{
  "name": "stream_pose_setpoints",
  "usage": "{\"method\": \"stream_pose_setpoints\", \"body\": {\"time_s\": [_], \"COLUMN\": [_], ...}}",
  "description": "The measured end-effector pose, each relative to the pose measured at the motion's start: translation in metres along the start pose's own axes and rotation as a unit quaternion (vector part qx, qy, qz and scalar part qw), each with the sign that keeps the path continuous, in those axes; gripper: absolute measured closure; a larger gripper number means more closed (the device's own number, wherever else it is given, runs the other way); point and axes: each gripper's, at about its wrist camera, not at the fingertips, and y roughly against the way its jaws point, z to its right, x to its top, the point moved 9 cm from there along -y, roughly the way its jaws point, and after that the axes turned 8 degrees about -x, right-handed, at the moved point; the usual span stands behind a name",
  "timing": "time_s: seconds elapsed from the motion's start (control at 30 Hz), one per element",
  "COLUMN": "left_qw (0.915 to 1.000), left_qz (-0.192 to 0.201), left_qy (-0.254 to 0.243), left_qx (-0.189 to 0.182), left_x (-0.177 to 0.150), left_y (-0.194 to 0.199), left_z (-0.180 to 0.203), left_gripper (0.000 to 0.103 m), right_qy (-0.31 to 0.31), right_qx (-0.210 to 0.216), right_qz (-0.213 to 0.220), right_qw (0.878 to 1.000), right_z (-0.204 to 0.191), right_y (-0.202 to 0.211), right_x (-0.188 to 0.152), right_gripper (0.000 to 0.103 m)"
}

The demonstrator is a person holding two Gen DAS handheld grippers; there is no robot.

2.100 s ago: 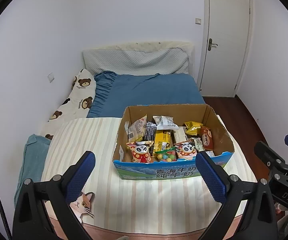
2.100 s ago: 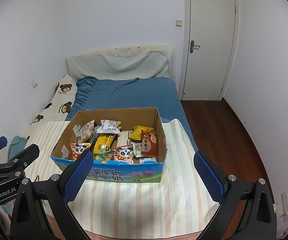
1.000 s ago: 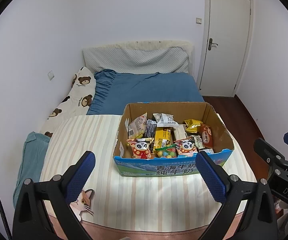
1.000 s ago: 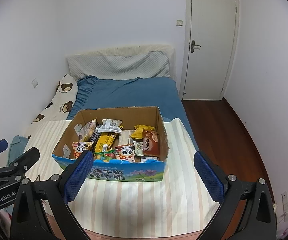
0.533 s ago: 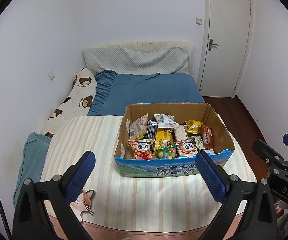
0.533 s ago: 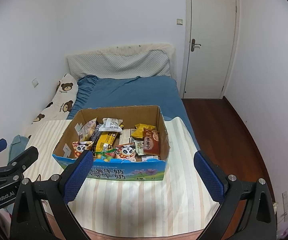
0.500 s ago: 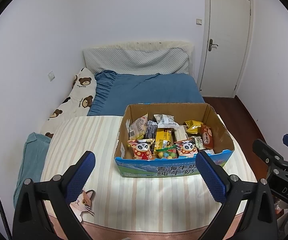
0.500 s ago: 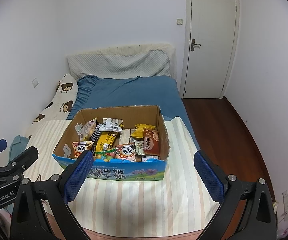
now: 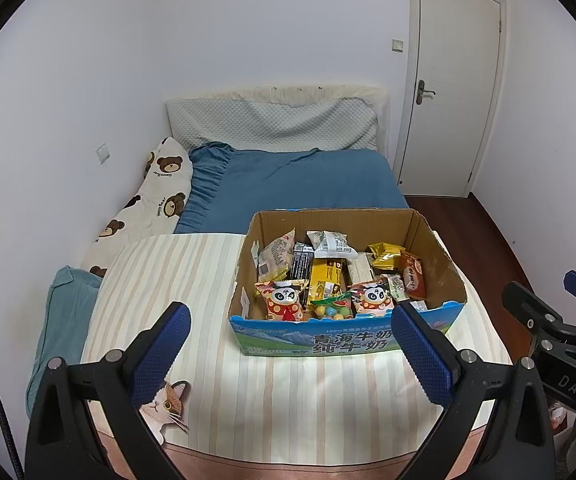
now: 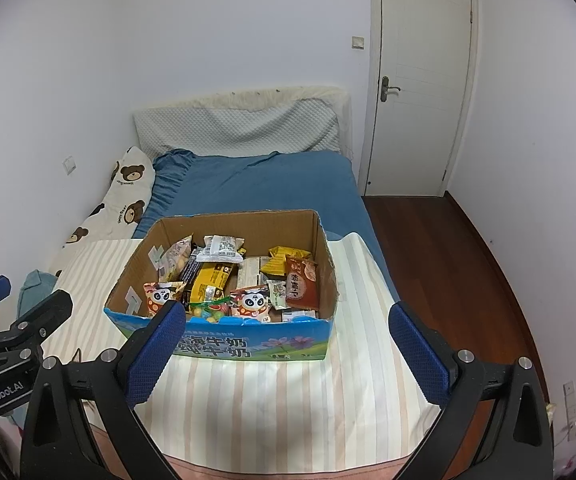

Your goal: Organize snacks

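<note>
An open cardboard box with a blue printed front stands on the striped blanket at the foot of the bed. It holds several snack packets: two panda packets, a yellow bar, a red-brown packet, a gold packet. The box also shows in the right wrist view. My left gripper is open and empty, hanging before the box front. My right gripper is open and empty, likewise short of the box.
A blue sheet and a grey pillow lie beyond the box. A bear-print pillow lies along the left wall. A teal cloth lies at the left edge. A white door and wooden floor are on the right.
Both views have shifted only slightly; the box sits a touch farther away than two seconds ago. Both grippers stay open and the snacks have not moved.
</note>
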Motion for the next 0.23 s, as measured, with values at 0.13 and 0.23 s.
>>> {"method": "stream_pose_setpoints", "body": {"time_s": [0.13, 0.23], "left_qw": [1.0000, 0.9999], "left_qz": [0.004, 0.014], "left_qy": [-0.001, 0.000], "left_qx": [0.001, 0.005], "left_x": [0.0015, 0.0031], "left_y": [0.0015, 0.0048], "left_z": [0.0012, 0.0018], "left_gripper": [0.000, 0.000], "right_qy": [0.000, 0.000], "right_qx": [-0.001, -0.004], "right_qz": [0.000, 0.002], "right_qw": [1.000, 1.000], "right_z": [0.0009, 0.0013], "right_y": [0.0001, 0.0015], "right_x": [0.0006, 0.0013], "right_gripper": [0.000, 0.000]}}
